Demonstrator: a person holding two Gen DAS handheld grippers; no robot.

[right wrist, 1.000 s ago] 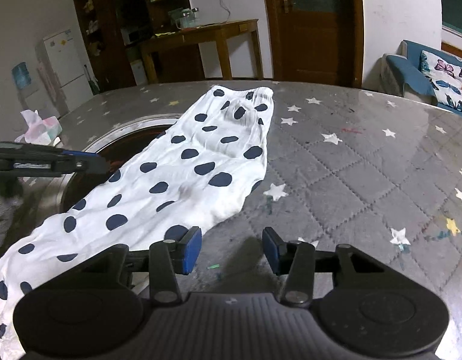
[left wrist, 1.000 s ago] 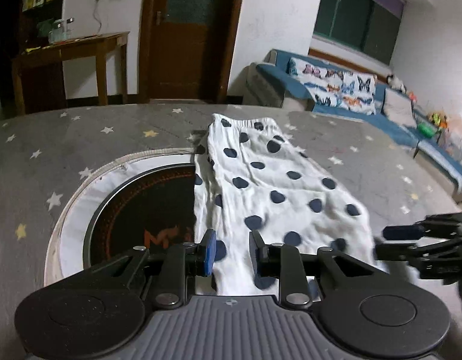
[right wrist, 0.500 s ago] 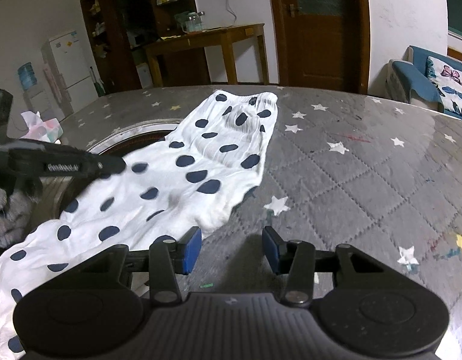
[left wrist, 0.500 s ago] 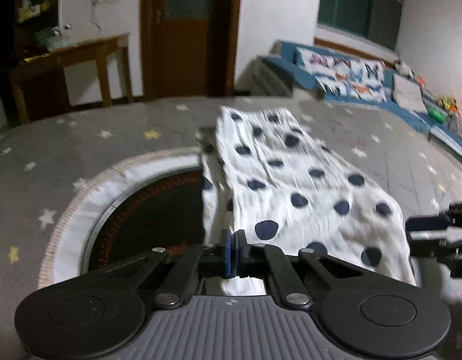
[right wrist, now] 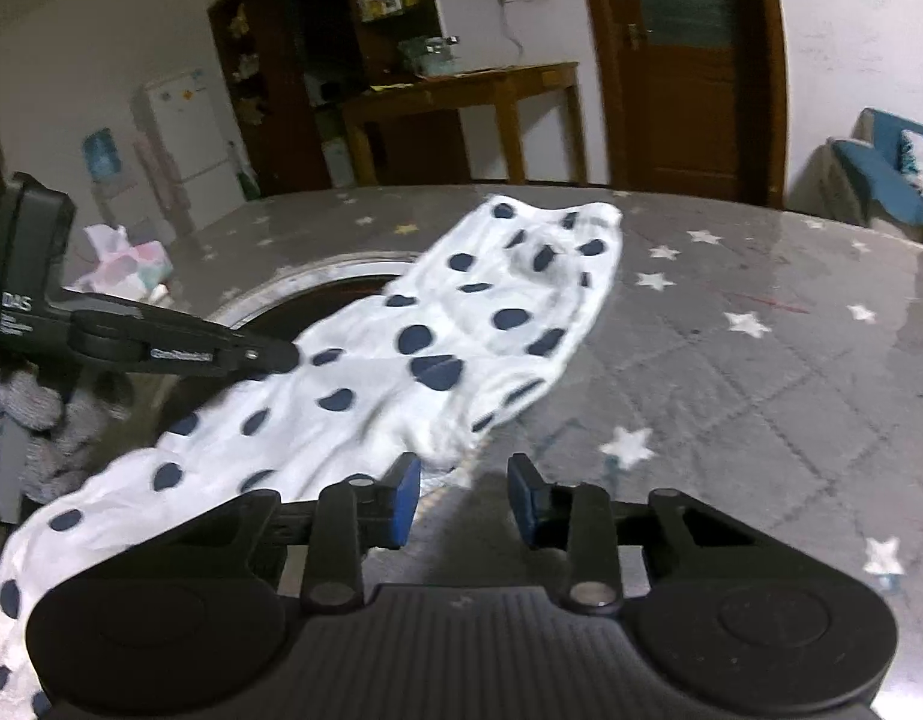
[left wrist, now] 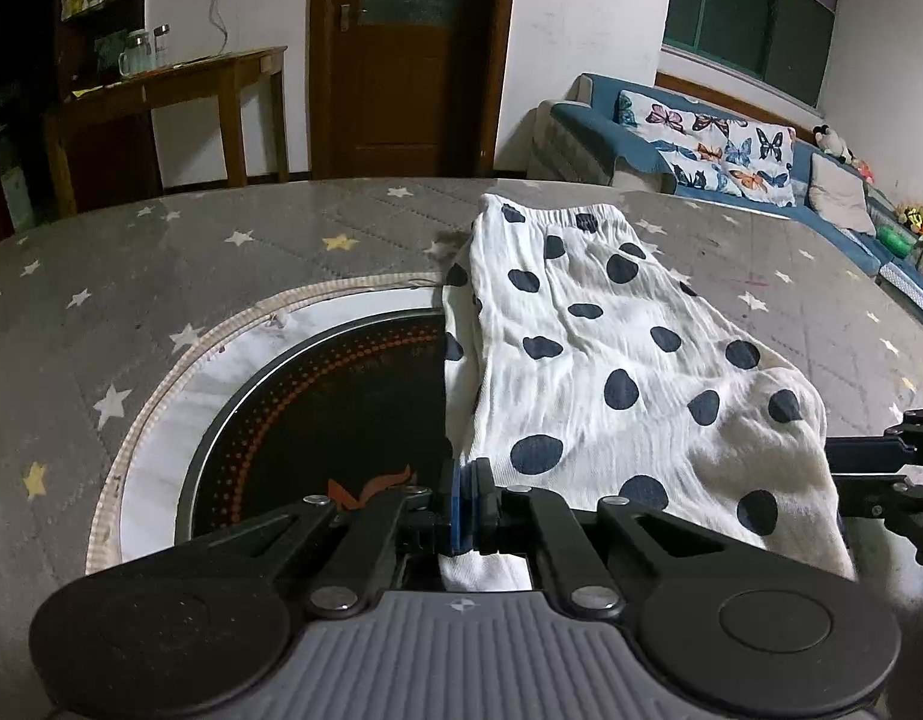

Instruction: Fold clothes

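On the table [left wrist: 161, 276], left tool [left wrist: 470, 501] pinches the polka-dot garment [left wrist: 611, 372] (right tool [right wrist: 461, 501] open).

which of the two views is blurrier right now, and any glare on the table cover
Right wrist view: the polka-dot garment is smeared by motion blur, and pale glare washes the star-print table cover at far right. Left wrist view: sharp, garment wrinkles crisp, fisheye bending the table's far edge; the left gripper is shut on the cloth.
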